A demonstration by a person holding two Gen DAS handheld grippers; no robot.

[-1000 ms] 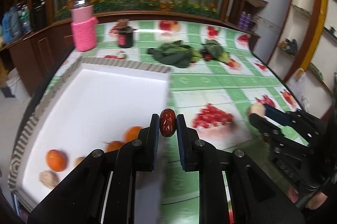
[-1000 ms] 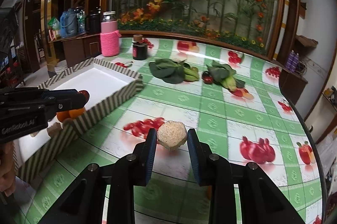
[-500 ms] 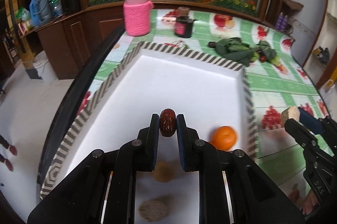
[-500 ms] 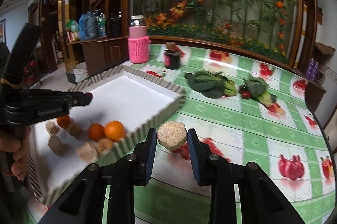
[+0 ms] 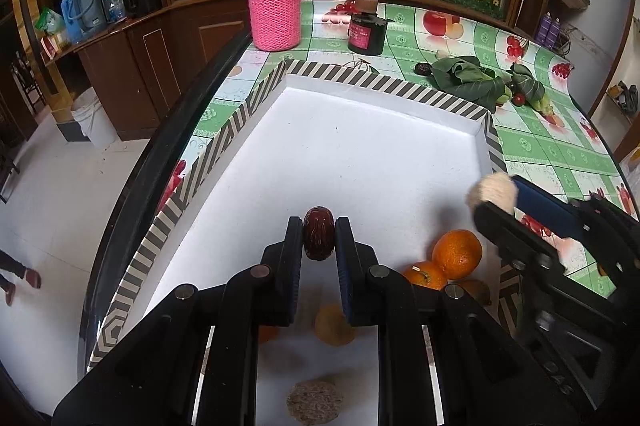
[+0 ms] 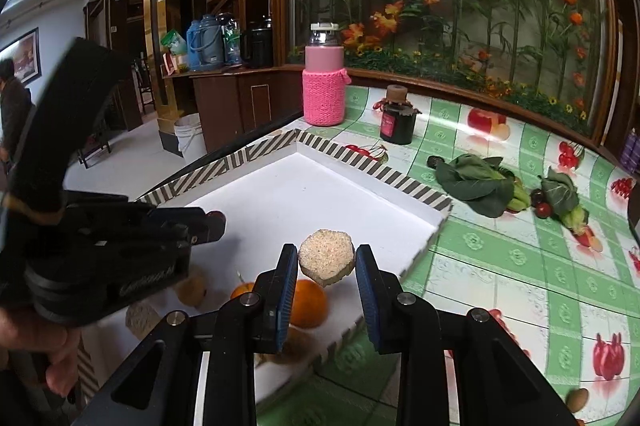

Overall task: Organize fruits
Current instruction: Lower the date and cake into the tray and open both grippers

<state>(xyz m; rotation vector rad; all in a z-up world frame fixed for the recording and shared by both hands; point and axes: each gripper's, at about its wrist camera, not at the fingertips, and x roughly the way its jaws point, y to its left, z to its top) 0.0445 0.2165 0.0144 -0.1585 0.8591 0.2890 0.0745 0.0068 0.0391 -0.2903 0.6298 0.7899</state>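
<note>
My left gripper is shut on a dark red date and holds it above the white tray with a striped rim. My right gripper is shut on a beige hexagonal cake above the tray's near right corner; it shows in the left wrist view too. Two oranges lie in the tray's near right part, with a yellowish fruit and a round beige cake below my left fingers. The left gripper also shows in the right wrist view.
A pink bottle in a knitted sleeve and a dark jar stand beyond the tray. Leafy greens and small red fruits lie on the green tablecloth to the right. The table edge runs along the tray's left.
My left gripper has carried the date from the tray's right rim to over the tray. My right gripper has brought the hexagonal cake from over the tablecloth to above the tray's corner.
</note>
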